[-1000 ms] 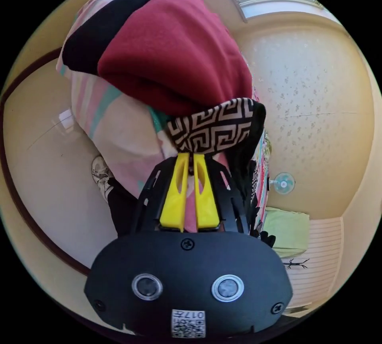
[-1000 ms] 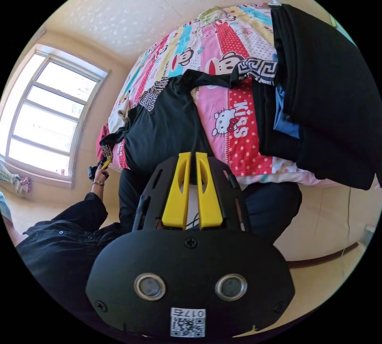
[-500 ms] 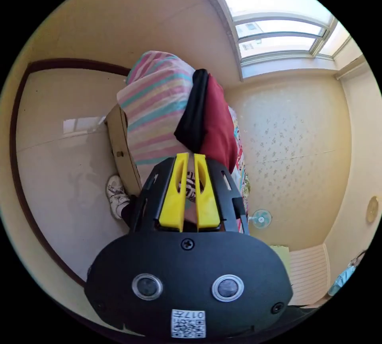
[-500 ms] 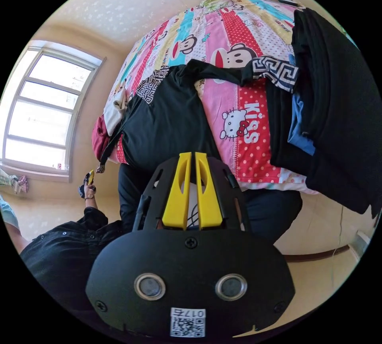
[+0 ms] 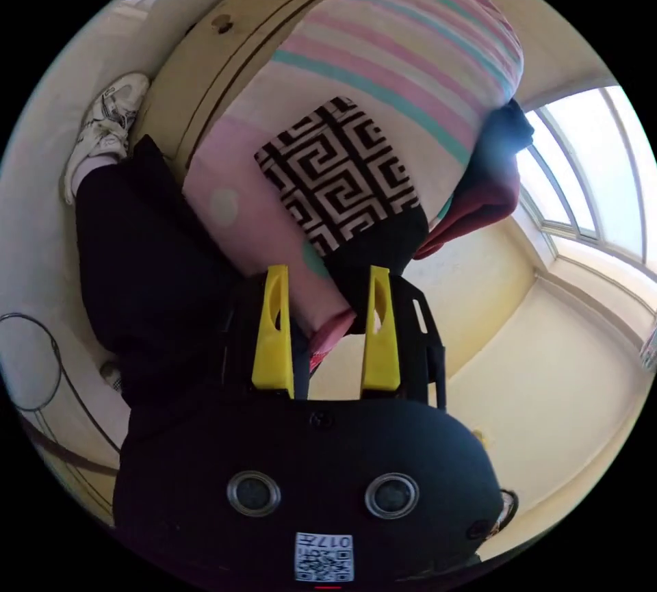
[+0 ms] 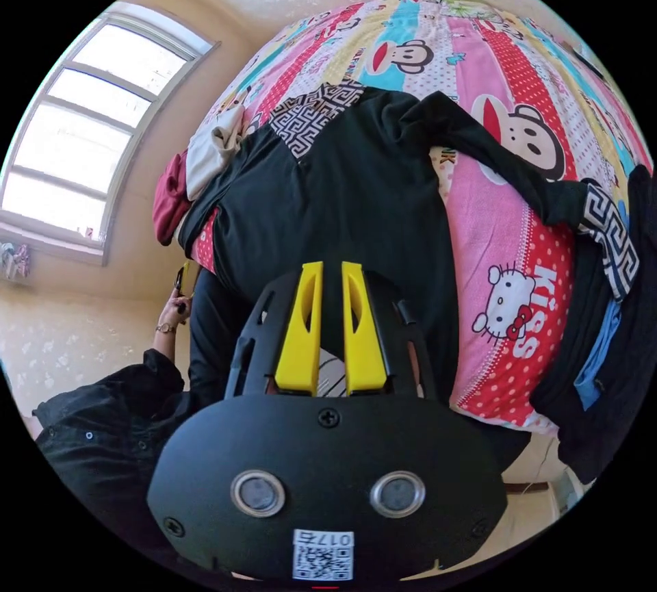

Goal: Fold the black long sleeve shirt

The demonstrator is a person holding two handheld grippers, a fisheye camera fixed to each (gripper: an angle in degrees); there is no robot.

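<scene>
Left gripper jaws spread, holding nothing beside the patterned cuff; right gripper jaws nearly together, apparently empty, above the black long sleeve shirt spread on the cartoon-print bed; advise smoothing sleeves before folding inward.

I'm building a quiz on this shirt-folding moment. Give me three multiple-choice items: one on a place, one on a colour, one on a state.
1. Where does the black long sleeve shirt lie?
A. on the floor
B. on the cartoon bedspread
C. on a hanger

2. What colour are the jaws of the tongs?
A. yellow
B. green
C. white

3. How do the left tongs stand?
A. shut on the cuff
B. open
C. shut on nothing

Answers:
1 B, the shirt is spread across the bedspread.
2 A, both views show yellow jaws.
3 B, the jaws stand apart, with the patterned cuff beyond them.
</scene>
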